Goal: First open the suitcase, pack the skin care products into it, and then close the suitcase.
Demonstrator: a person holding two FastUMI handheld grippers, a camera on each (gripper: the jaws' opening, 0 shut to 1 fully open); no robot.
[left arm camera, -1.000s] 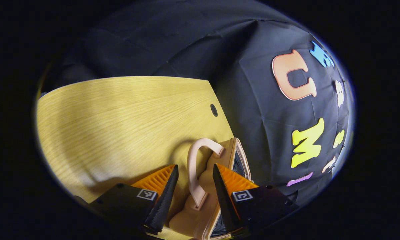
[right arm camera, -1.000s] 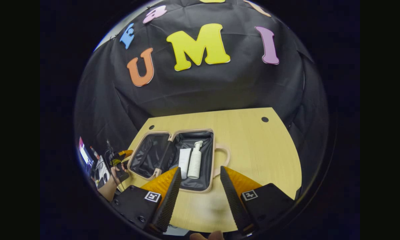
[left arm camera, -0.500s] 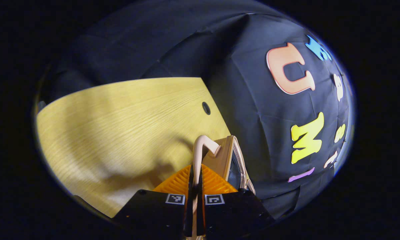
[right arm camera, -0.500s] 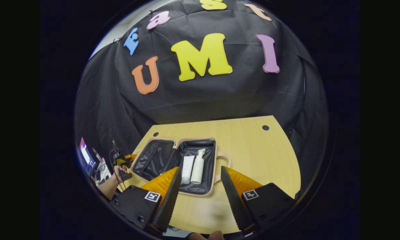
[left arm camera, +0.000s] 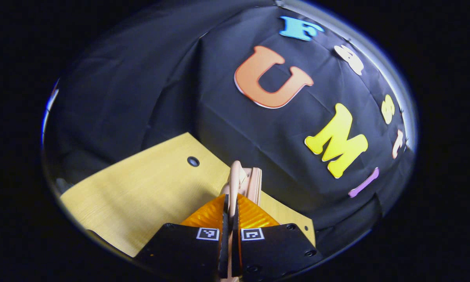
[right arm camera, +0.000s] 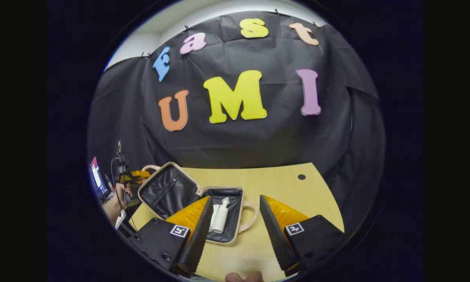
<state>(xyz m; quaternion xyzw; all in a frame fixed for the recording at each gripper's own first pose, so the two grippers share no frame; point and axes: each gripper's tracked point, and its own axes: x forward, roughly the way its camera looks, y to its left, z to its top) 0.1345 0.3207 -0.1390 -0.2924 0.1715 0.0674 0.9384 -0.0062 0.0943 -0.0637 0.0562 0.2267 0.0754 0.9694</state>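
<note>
A small beige suitcase (right arm camera: 235,231) lies open on the wooden table (right arm camera: 290,192), its dark lining showing. A white pump bottle (right arm camera: 221,216) and a white tube (right arm camera: 214,217) lie in the half nearest me. The lid half (right arm camera: 167,190) is tilted up off the table. My left gripper (left arm camera: 230,219) is shut on the lid's beige handle (left arm camera: 235,178), seen edge-on between its fingers; in the right gripper view that left gripper (right arm camera: 138,175) sits at the lid's far left, held by a hand (right arm camera: 122,190). My right gripper (right arm camera: 235,223) hovers open above the table, in front of the suitcase, holding nothing.
A second handle (right arm camera: 250,214) sticks out from the right side of the lower half. The table has round cable holes (right arm camera: 301,177) (left arm camera: 193,161) near its back edge. Cables and a screen (right arm camera: 97,179) sit at the far left beyond the table.
My left gripper closed on the lid's handle and raised it, so the lid has swung up from flat to tilted. The right gripper has drawn back and higher, staying open.
</note>
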